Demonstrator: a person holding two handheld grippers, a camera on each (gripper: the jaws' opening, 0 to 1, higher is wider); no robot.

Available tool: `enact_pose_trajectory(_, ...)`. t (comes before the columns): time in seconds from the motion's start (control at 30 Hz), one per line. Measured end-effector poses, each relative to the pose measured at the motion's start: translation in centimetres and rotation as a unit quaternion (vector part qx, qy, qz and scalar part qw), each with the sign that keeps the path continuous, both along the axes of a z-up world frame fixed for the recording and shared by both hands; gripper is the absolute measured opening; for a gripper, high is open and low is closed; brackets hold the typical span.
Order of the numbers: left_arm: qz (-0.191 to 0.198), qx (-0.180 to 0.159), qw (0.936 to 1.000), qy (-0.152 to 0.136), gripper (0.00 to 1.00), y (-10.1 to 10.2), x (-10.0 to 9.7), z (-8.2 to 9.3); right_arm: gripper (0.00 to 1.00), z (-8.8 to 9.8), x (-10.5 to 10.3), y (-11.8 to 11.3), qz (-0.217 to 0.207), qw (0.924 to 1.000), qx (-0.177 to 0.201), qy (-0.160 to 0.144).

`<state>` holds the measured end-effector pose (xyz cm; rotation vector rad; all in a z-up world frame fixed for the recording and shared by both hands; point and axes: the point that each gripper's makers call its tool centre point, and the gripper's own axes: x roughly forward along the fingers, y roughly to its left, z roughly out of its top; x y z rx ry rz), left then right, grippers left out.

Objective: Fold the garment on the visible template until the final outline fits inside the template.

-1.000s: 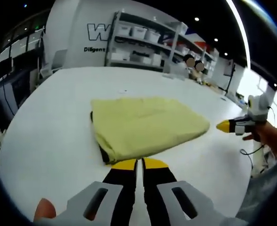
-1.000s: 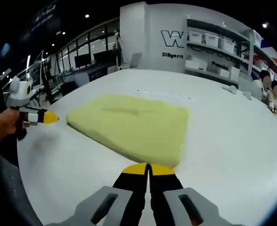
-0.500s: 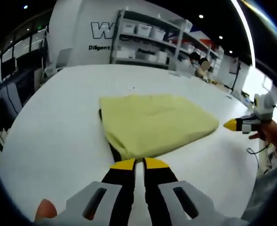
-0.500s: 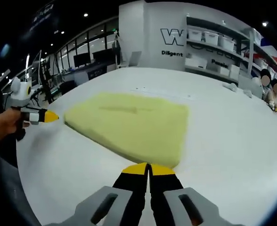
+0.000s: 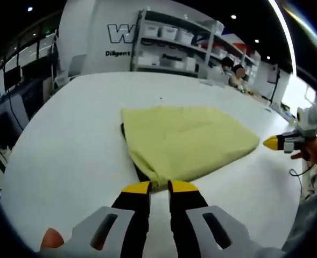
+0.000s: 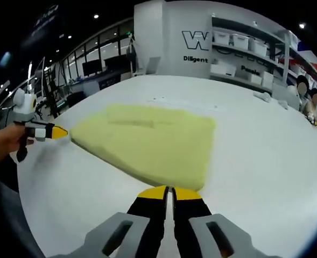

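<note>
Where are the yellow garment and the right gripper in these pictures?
yellow garment (image 5: 188,141), left gripper view, middle of its top layer.
right gripper (image 6: 173,191), right gripper view, between its yellow fingertips.

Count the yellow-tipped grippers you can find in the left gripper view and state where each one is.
2: the left gripper rises from the bottom edge, tips at the folded yellow garment; the right gripper enters at the right edge, beside the garment's far corner.

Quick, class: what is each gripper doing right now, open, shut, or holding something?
Left gripper: jaws slightly apart, holding nothing, at the near edge of the yellow garment.
Right gripper: shut, holding nothing, just short of the garment.
</note>
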<state>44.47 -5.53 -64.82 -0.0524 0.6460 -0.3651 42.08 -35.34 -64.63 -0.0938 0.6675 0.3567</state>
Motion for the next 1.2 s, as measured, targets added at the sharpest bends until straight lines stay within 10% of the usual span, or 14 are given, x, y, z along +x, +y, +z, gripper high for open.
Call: enact_pose_trajectory(1.2, -0.005, -0.002, 0.9999, 0.011, 0.0, 0.5, 0.6, -0.9, 0.08, -1.3, 1.1, -3.6, -0.035, 0.9993, -0.004, 0.01)
